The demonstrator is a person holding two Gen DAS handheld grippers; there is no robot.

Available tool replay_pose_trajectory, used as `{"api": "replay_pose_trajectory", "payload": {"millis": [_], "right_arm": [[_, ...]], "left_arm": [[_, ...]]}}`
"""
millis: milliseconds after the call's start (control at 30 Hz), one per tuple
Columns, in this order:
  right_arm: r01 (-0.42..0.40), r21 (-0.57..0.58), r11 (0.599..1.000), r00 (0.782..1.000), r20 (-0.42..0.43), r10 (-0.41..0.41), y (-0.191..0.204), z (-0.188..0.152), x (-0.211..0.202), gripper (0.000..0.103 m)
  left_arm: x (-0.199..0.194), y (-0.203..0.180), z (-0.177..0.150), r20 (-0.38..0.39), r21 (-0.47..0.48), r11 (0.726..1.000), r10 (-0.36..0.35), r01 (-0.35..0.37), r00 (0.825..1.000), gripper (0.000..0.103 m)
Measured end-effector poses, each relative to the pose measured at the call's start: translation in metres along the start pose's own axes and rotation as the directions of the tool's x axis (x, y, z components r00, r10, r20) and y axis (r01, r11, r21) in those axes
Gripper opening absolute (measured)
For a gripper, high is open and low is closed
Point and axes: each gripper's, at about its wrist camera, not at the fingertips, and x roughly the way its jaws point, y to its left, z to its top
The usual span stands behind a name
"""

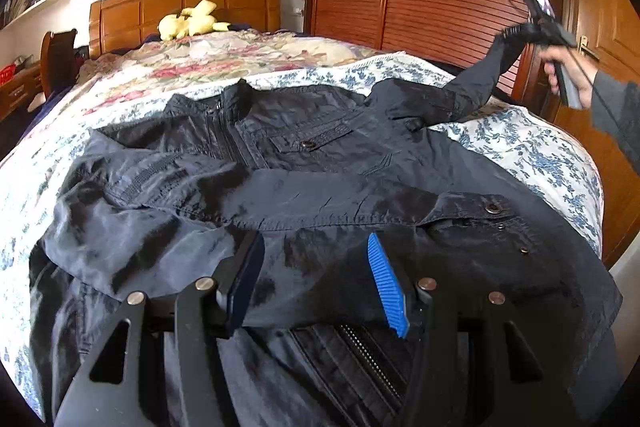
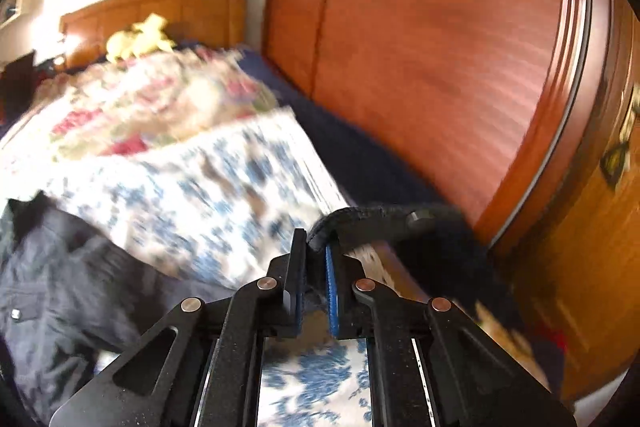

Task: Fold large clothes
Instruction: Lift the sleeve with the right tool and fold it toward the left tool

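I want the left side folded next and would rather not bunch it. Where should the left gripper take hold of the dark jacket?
Probably at the folded hem edge lying straight across the dark jacket, just ahead of the left gripper. Come in low from the near side: the edge is flat, stitched and faces the open gripper. The right gripper is already shut on the far sleeve cuff.

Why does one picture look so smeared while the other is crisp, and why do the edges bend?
Right wrist view: motion blur smears the floral bedspread and wardrobe, while the right gripper, clamped on the jacket's cuff, stays sharp. Left wrist view: crisp, the dark jacket in soft daylight. Both views: fisheye lenses curve straight lines and darken the corners.
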Motion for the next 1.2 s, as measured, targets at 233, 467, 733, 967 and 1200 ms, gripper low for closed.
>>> {"api": "replay_pose_trajectory", "payload": {"millis": [233, 467, 733, 967, 1200], "right_arm": [[-0.087, -0.099, 0.991, 0.992, 0.084, 0.096, 0.043, 0.023, -0.08, 0.005], [-0.139, -0.17, 0.976, 0.985, 0.082, 0.154, 0.09, 0.019, -0.112, 0.005], [-0.203, -0.246, 0.948, 0.969, 0.087, 0.23, 0.139, 0.015, -0.151, 0.005], [-0.272, -0.311, 0.911, 0.948, 0.075, 0.309, 0.186, 0.008, -0.177, 0.005], [-0.375, -0.375, 0.848, 0.903, 0.061, 0.426, 0.241, -0.003, -0.207, 0.005]], "left_arm": [[-0.031, 0.002, 0.004, 0.056, 0.018, 1.0, -0.014, 0.013, 0.998, 0.055], [-0.055, 0.015, 0.005, 0.099, -0.011, 0.999, -0.031, 0.032, 0.995, 0.062], [-0.077, 0.033, 0.002, 0.134, -0.044, 0.999, 0.031, -0.025, 0.991, 0.063], [-0.091, 0.047, -0.003, 0.147, -0.062, 0.997, 0.057, -0.048, 0.987, 0.063], [-0.099, 0.055, -0.007, 0.148, -0.072, 0.995, 0.078, -0.068, 0.986, 0.063]]}}
